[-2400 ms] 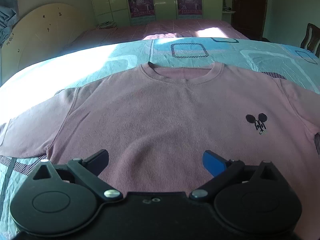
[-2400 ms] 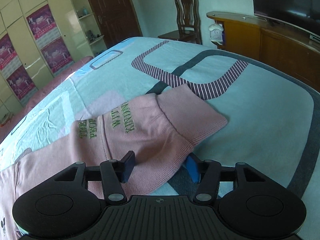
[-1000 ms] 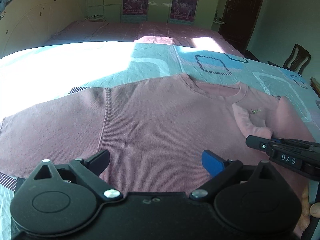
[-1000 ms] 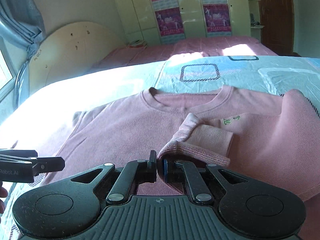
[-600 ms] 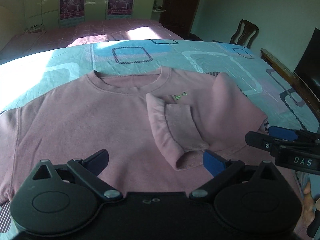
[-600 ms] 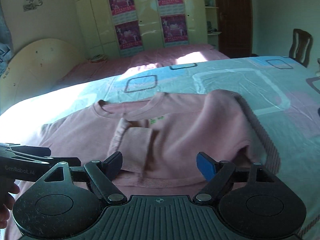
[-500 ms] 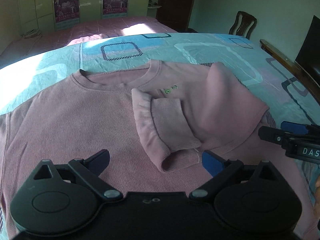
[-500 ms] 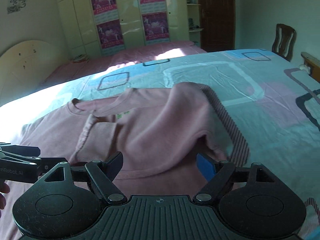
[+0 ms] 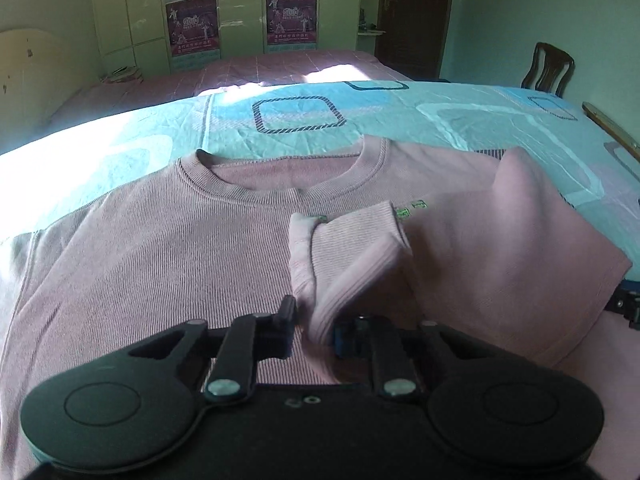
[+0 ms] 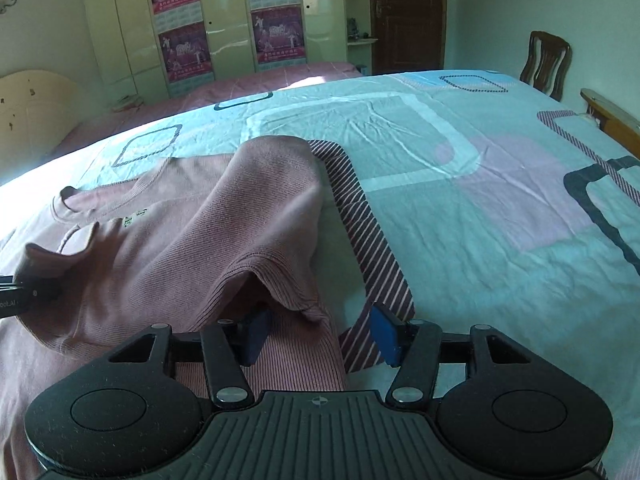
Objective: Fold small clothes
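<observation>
A pink sweatshirt (image 9: 160,264) lies flat on the bed, neck away from me. Its right sleeve is folded in over the chest. My left gripper (image 9: 314,326) is shut on the ribbed sleeve cuff (image 9: 348,256) and holds it lifted over the chest. My right gripper (image 10: 320,334) is open at the sweatshirt's right side edge (image 10: 280,280), with the hem fabric between its fingers. The left gripper's tip shows at the left edge of the right wrist view (image 10: 24,292).
The bed has a turquoise sheet (image 10: 480,208) with striped and pink patterns. A second pink bed (image 9: 240,76), a wardrobe with posters (image 9: 240,12), a dark door (image 9: 412,12) and a wooden chair (image 10: 546,64) stand behind. A wooden bed frame edge (image 10: 612,120) is at the right.
My left gripper has closed on the folded sleeve cuff and lifted it. My right gripper has moved right and down to the sweatshirt's side edge, still open.
</observation>
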{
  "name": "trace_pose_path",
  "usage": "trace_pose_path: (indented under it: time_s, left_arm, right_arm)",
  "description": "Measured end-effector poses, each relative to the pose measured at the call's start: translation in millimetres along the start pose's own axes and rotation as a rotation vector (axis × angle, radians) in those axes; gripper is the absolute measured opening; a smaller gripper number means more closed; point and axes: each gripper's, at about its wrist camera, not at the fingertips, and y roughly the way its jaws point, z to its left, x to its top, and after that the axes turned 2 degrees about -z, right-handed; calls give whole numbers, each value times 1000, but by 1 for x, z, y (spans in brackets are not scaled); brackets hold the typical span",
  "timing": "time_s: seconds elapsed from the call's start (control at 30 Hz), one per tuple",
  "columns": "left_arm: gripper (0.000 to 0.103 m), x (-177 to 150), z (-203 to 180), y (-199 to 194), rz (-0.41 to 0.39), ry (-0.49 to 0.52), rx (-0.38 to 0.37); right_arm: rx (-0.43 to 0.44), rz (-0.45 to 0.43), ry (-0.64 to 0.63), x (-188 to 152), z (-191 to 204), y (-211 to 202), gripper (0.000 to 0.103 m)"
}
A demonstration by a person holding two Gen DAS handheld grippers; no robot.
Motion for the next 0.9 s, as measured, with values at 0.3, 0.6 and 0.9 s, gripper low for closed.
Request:
trace_pose_path:
  time_s: [0.3,0.6,0.9]
  left_arm:
    - [11,2,63,-47,-173,-243,68]
    - [49,-28,74,-27,-52,-262,78]
    - [58,-20,98,-12,-62,-348,76]
  right_arm:
    - [45,-39,40,15,-1,2,10]
    - [72,60,33,1,-10,-3,11]
    - [94,1,3,20,-12,-23,46]
